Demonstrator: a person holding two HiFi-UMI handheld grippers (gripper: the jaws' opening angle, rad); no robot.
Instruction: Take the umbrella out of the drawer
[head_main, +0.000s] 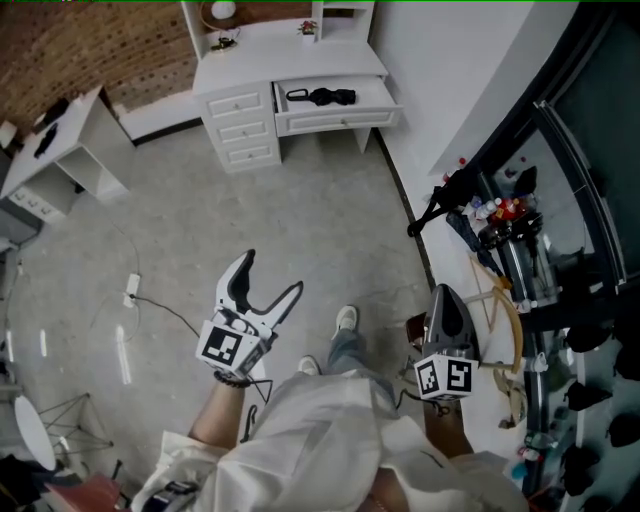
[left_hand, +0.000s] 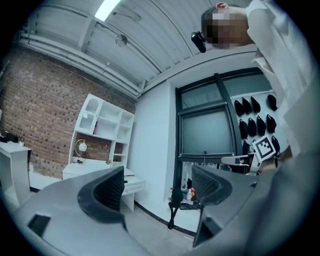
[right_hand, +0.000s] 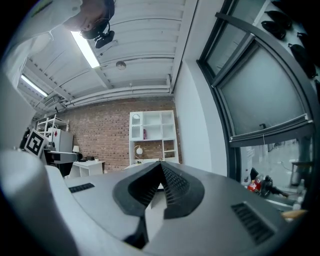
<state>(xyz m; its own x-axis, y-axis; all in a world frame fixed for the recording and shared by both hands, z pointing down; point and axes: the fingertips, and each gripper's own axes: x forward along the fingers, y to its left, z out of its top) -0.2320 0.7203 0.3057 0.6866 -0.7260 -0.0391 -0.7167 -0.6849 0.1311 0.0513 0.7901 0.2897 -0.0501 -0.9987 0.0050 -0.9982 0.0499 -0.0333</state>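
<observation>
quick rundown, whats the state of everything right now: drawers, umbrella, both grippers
wide drawer, pulled open
umbrella, folded, lying inside the open drawer
small drawers, shut
left gripper, jaws wide apart, nothing between them
right gripper, jaws together, holding nothing

The left gripper (head_main: 272, 275) is held out forward with jaws spread wide and nothing between them; the right gripper (head_main: 445, 296) is held alongside, jaws closed together.
</observation>
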